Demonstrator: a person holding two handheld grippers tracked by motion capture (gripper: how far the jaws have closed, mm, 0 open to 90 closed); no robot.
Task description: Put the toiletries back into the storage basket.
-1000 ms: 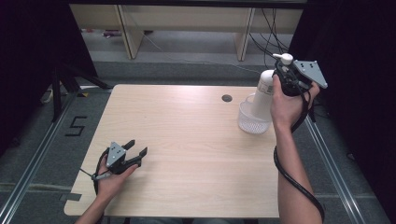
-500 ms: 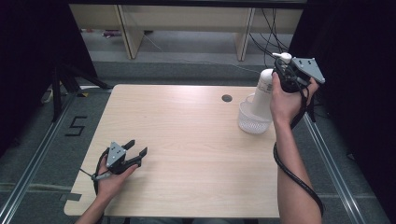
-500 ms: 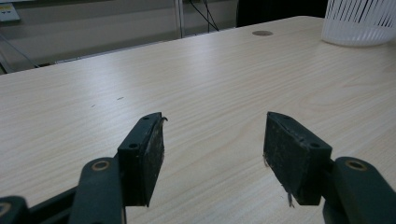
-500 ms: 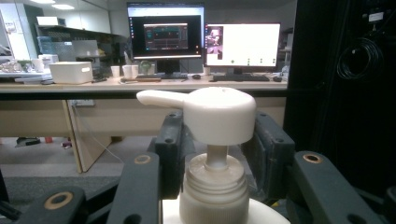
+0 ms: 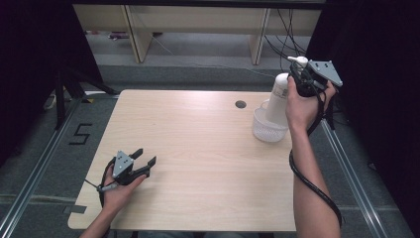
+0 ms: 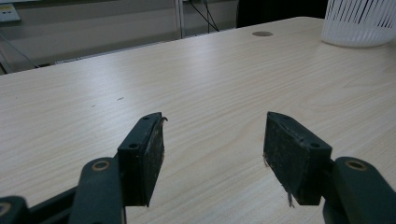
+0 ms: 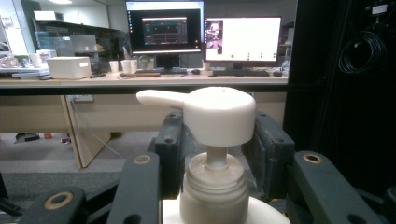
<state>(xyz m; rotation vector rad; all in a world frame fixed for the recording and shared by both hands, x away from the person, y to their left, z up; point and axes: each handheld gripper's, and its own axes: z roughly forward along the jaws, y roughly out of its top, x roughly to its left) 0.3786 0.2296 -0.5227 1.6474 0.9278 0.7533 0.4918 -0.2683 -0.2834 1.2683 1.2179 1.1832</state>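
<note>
At the right of the high view, the right gripper holds a white pump bottle by its neck. The bottle is smooth plastic, round, with a ribbed collar and a pump head whose flat spout points to the left in the right gripper view. The two black jaws are closed against the neck, one on each side, just under the pump head. The lower end of the bottle is inside a small white basket with thin vertical ribs, which stands near the right edge of the table. I cannot tell if the bottle touches the bottom of the basket.

The table is pale wood with a fine grain, rounded corners and a small dark round hole left of the basket. Its middle is bare.

The left gripper rests low at the lower left of the table, near the front edge. Its jaws stand wide apart and hold nothing; their pads are black, rough and a little worn.
</note>
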